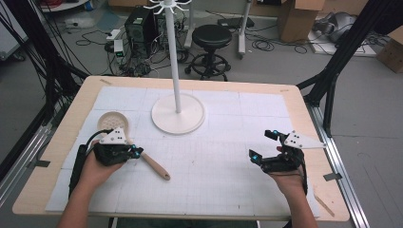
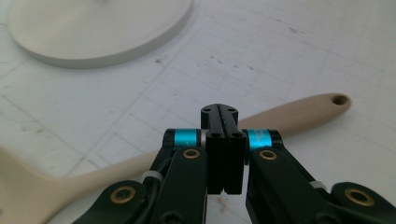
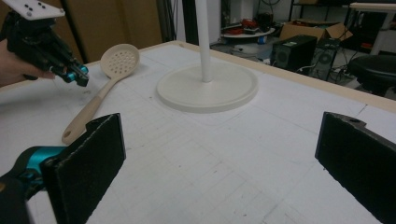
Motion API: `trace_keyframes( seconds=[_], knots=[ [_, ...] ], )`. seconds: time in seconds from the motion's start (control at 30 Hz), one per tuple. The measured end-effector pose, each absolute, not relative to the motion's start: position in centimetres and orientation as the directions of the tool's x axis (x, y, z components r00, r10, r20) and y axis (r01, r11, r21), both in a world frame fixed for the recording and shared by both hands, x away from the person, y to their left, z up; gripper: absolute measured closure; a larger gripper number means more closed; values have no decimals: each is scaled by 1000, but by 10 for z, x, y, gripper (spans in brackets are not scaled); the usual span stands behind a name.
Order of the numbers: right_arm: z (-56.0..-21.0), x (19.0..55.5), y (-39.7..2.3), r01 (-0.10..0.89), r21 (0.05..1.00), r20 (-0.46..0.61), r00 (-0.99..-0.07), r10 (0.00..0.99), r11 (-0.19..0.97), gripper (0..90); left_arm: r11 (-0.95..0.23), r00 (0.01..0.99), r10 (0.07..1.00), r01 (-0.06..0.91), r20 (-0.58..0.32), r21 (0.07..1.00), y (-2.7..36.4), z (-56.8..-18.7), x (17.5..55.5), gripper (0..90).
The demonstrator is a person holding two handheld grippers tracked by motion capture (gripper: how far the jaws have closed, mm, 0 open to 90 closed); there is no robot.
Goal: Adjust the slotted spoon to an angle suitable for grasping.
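Note:
A beige slotted spoon lies on the white mat at the left, its handle pointing toward the front. My left gripper is just over the middle of that handle, jaws shut flat against each other with nothing between them. In the left gripper view the handle passes behind the shut left gripper. My right gripper hovers at the right of the mat, jaws wide open and empty. The right gripper view looks between its pads at the spoon and the left gripper.
A white stand with a round base and a tall pole rises at the middle back of the mat; its base lies close ahead of the left gripper. The wooden table edge frames the mat. A stool and boxes stand beyond.

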State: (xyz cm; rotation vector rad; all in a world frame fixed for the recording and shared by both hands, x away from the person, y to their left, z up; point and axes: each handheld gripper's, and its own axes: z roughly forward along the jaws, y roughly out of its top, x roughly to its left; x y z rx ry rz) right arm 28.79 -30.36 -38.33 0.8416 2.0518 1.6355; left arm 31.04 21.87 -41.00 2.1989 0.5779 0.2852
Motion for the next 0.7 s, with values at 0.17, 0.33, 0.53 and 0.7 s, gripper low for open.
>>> trace_keyframes(
  seconds=[0.17,0.33,0.53,0.7],
  knots=[
    [-384,288,-303,214,967,69,-748,661,141,7,-562,897,441,302,-30,770,211,-419,302,897],
    [-384,288,-304,216,966,72,-747,661,138,7,-595,925,377,274,-39,756,201,-426,299,897],
    [-385,288,-304,225,965,79,-745,663,138,7,-637,945,321,261,-58,726,183,-436,301,897],
    [-385,289,-304,216,967,73,-745,663,137,7,-624,941,335,264,-53,735,178,-437,306,897]
  ],
)
